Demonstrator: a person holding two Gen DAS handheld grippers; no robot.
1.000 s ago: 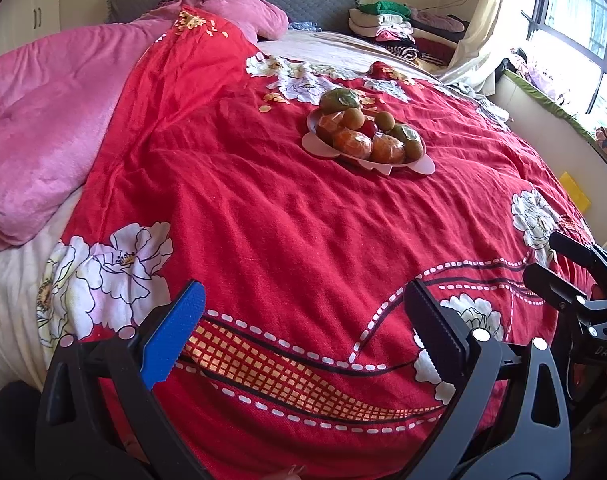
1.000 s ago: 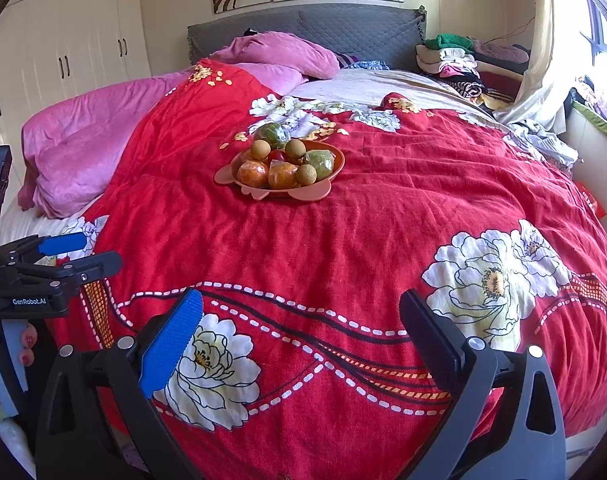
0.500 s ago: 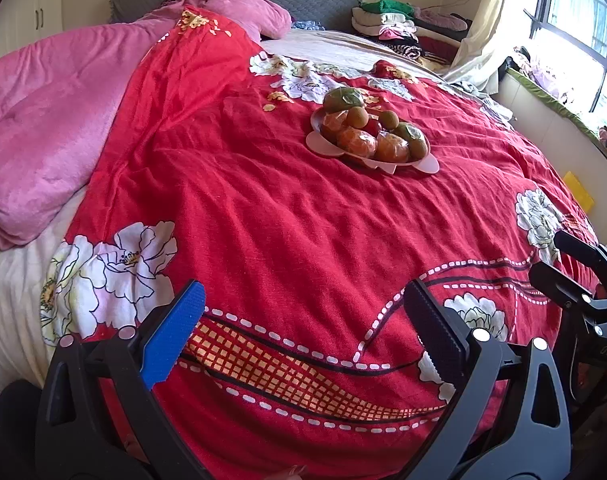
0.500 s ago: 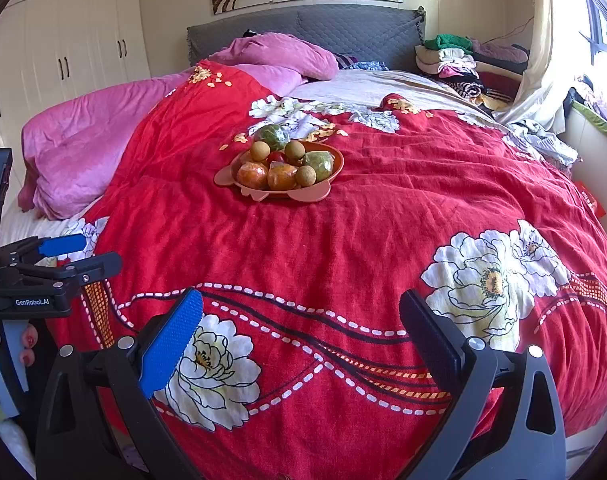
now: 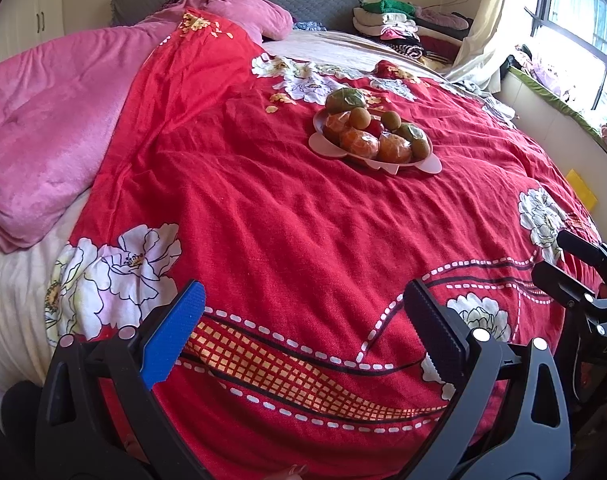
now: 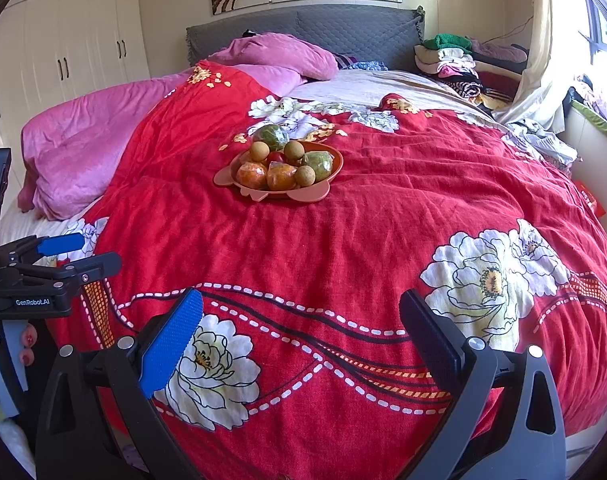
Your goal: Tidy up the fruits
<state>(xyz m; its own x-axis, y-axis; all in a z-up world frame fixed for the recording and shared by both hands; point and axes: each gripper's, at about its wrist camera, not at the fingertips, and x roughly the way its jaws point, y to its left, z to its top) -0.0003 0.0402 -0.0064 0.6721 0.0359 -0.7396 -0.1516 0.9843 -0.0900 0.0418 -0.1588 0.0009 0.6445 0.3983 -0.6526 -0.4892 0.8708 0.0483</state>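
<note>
Both grippers, left (image 5: 303,336) and right (image 6: 301,336), were held fully spread and empty, well short of the plate (image 6: 327,192) at 12 o'clock. The fruits (image 6: 281,164) lay heaped on it, one green fruit (image 6: 271,136) just behind the rim.

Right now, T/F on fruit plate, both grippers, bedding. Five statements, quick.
1. Both grippers hold nothing. True: the left gripper and right gripper are open over the red bedspread.
2. The plate sits on a wooden table. False: it rests on the red bedspread.
3. All the fruit lies on the plate. False: one green wrapped fruit sits at its far rim, whether on it or on the bedspread I cannot tell.
4. A pink blanket lies left of the plate. True.
5. The right gripper touches the oranges. False: it is well short of the plate.
</note>
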